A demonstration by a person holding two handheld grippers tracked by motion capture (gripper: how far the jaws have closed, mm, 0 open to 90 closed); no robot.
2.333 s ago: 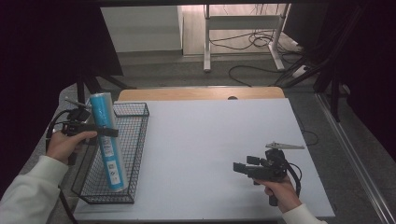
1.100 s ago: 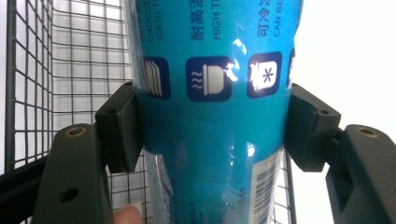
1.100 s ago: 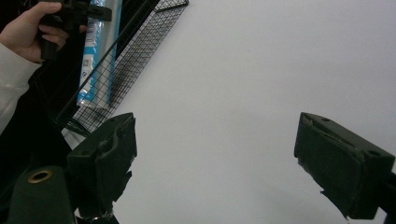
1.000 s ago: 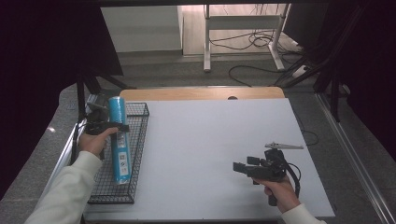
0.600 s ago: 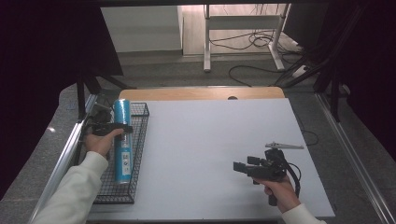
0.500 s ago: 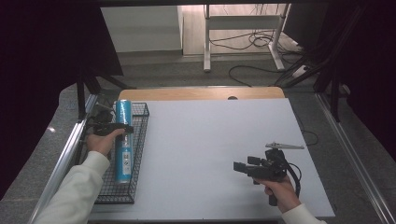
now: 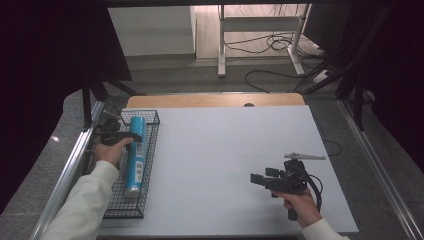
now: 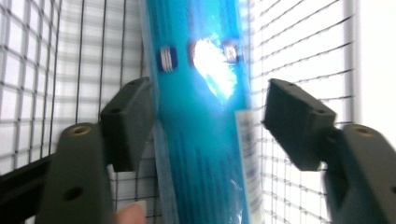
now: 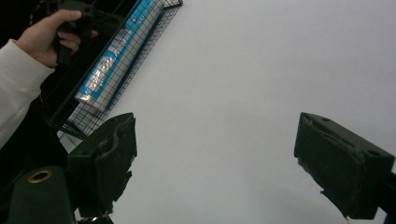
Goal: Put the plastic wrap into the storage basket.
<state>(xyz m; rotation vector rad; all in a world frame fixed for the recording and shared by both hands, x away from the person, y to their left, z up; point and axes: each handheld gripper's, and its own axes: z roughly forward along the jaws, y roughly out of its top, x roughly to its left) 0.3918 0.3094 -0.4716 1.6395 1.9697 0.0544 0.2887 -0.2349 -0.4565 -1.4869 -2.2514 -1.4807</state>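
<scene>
At the left edge of the white tabletop (image 7: 225,150), the left tool (image 7: 127,136) is clamped across a long blue tube (image 7: 135,155) that lies flat in a black wire basket (image 7: 122,212). The tube's long axis runs away from the person, along the basket's length. The tool grips it crosswise near the far end, so any lift would by all appearances have to go straight up to clear the mesh walls. The left hand (image 7: 107,150) sits at the basket's outer side and is by far the nearer to the tube. The right tool (image 7: 261,176) hangs well apart over the bare tabletop near the right front corner. Its jaws stand wide apart with nothing between them and point leftward toward the basket. The high view gives the tube's full length and shows it well inside the basket. The left gripper view supplies the grip itself: one pad pressed against the tube's flank, the other hard by its opposite edge, with only a sliver of mesh showing between, and a glare spot on the glossy wrapper. The right gripper view adds a low side look at the basket, with the tube behind its wire wall and the left hand above it.
</scene>
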